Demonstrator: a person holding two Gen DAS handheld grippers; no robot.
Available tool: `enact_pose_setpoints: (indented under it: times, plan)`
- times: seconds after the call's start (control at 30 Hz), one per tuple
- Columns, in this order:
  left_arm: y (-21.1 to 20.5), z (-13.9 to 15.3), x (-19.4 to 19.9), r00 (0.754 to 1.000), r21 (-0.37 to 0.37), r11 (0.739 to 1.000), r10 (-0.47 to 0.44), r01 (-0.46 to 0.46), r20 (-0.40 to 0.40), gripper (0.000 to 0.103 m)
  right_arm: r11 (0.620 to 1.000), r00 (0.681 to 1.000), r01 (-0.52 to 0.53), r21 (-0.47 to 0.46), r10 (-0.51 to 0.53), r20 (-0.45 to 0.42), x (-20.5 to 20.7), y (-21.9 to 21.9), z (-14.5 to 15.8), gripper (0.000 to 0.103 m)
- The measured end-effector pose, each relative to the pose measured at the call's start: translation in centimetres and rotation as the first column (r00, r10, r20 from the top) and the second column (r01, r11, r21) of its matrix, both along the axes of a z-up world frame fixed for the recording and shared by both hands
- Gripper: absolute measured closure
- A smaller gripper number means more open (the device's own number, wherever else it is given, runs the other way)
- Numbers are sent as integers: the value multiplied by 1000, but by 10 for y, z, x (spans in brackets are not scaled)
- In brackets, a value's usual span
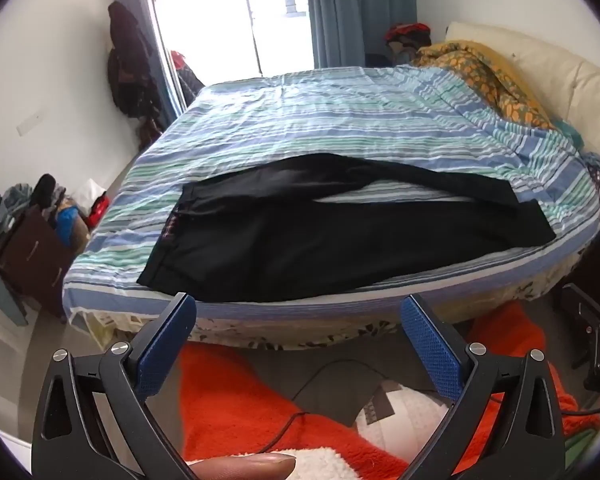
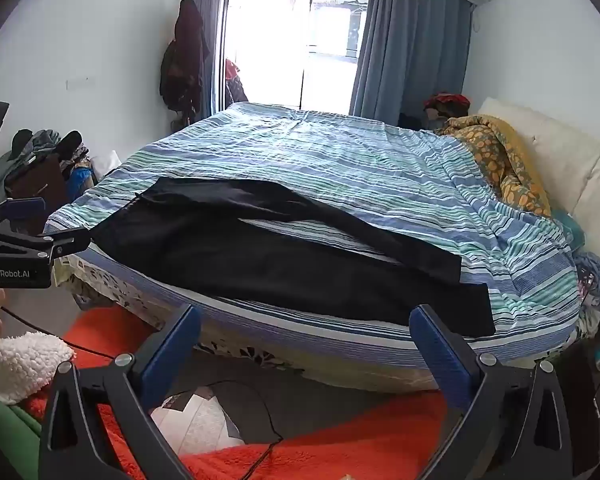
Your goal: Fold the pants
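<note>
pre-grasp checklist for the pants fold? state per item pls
1. Left gripper open and empty: ok.
2. Right gripper open and empty: ok.
3. Black pants laid out on the striped bed: ok.
4. Legs aligned: not ok, the two legs are splayed with sheet showing between them.
5. Waistband reachable at the left end, near the bed edge: ok.
6. Cuffs clear of the yellow blanket: ok.

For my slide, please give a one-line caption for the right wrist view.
Black pants lie spread flat on the striped bed, with the open right gripper short of the near edge.
</note>
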State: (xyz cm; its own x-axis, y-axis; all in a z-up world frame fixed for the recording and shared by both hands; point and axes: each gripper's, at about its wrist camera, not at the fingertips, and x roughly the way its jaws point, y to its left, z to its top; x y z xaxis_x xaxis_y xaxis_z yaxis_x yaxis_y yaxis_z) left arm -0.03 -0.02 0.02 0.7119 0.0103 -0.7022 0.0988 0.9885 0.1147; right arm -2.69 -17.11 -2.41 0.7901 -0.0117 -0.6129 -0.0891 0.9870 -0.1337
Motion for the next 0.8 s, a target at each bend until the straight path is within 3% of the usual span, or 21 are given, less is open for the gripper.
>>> enact_pose_setpoints:
  times: [0.3, 0.8]
  plan:
    - [2, 3, 7, 1000, -10, 1000, 13, -14, -16, 1, 1000, 1000, 2, -6, -2, 1, 0, 3, 0, 0]
    - [-11, -5, 0, 1000, 63, 998, -24, 24, 0, 1, 1000, 1000, 16, -10, -16, 4, 0, 0, 1, 0]
